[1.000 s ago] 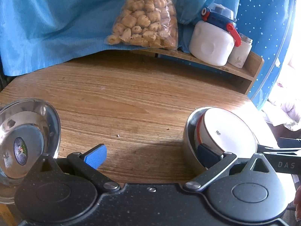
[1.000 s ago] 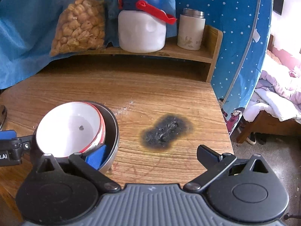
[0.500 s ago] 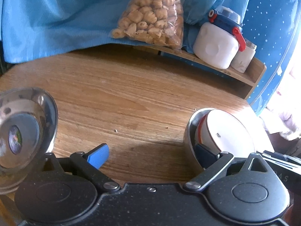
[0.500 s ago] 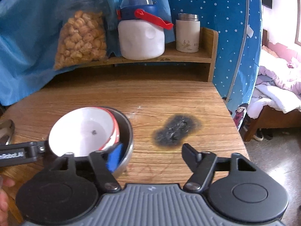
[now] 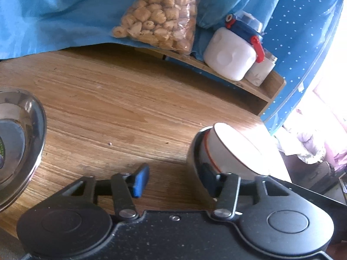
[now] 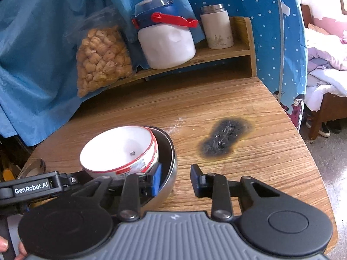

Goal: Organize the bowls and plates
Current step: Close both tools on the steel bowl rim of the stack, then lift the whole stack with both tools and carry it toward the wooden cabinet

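Steel bowl [image 6: 167, 173] straddled at its rim by both grippers, white bowl [image 6: 121, 149] nested inside.

Right gripper [image 6: 176, 181] is seen spread wide, its blue left pad [image 6: 156, 179] inside the rim, the other outside over the table [image 6: 260, 151]. Left gripper [image 5: 173, 179] is likewise held wide, one finger tucked in by the white bowl [image 5: 236, 149]. A steel plate [image 5: 19, 143] is left lying at the table's left edge, well apart.

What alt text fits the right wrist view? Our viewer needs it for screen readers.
A white bowl with a red rim sits tilted inside a steel bowl on a wooden table; the open right gripper straddles the steel bowl's rim. A black burn mark lies to the right.
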A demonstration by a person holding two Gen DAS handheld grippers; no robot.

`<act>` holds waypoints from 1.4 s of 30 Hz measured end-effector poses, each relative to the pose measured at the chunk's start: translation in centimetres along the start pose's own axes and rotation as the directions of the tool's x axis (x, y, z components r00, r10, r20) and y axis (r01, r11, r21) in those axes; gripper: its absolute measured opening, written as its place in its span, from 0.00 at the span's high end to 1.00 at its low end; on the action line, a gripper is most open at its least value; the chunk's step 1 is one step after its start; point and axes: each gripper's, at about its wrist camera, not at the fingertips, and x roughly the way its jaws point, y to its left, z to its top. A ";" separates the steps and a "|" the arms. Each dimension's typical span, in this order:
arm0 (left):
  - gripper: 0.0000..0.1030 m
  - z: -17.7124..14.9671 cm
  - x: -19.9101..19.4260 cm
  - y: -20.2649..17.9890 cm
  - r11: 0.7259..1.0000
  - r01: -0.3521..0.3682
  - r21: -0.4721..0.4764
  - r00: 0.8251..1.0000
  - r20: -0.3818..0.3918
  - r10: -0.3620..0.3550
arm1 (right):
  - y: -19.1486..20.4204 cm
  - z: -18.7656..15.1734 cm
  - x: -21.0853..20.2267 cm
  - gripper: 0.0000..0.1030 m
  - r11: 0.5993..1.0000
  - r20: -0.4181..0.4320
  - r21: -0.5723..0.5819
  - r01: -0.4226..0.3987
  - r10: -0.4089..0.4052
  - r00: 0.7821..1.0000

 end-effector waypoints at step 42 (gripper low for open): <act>0.85 -0.2 0.1 -0.4 0.996 0.066 -0.062 0.997 0.036 -0.064 | 1.2 -1.7 -0.1 0.81 0.993 0.092 0.112 0.044 -0.054 0.994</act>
